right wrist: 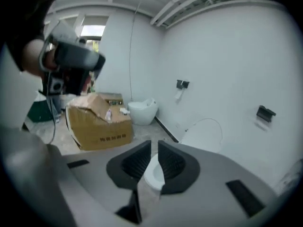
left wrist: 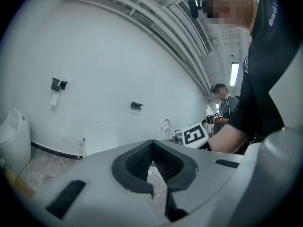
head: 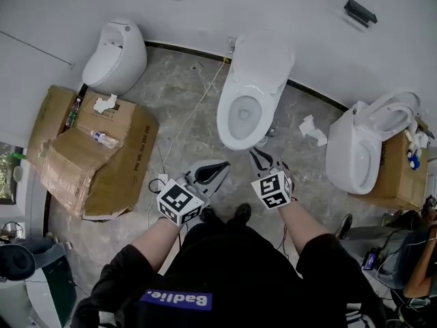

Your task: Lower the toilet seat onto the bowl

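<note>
The white toilet [head: 240, 118] stands at the wall in the middle of the head view, its seat and lid [head: 263, 57] raised against the wall. Both grippers hover side by side just short of the bowl's front rim, touching nothing. My left gripper [head: 217, 169] has its pads meeting at the tips and holds nothing. My right gripper [head: 263, 159] keeps a narrow gap between its pads, and nothing sits in that gap. In the right gripper view the bowl [right wrist: 152, 171] shows through the slit between the pads of the right gripper [right wrist: 154, 150], with the upright lid [right wrist: 204, 134] behind. The left gripper [left wrist: 152, 148] faces the lid [left wrist: 100, 136].
A second white toilet [head: 115, 53] stands at the back left beside torn cardboard boxes [head: 95, 152] with a bottle [head: 104, 139] on top. A third toilet [head: 369, 139] with its seat up is at the right. A cable [head: 191, 115] and crumpled paper [head: 311, 128] lie on the floor. Another person [head: 416, 251] sits far right.
</note>
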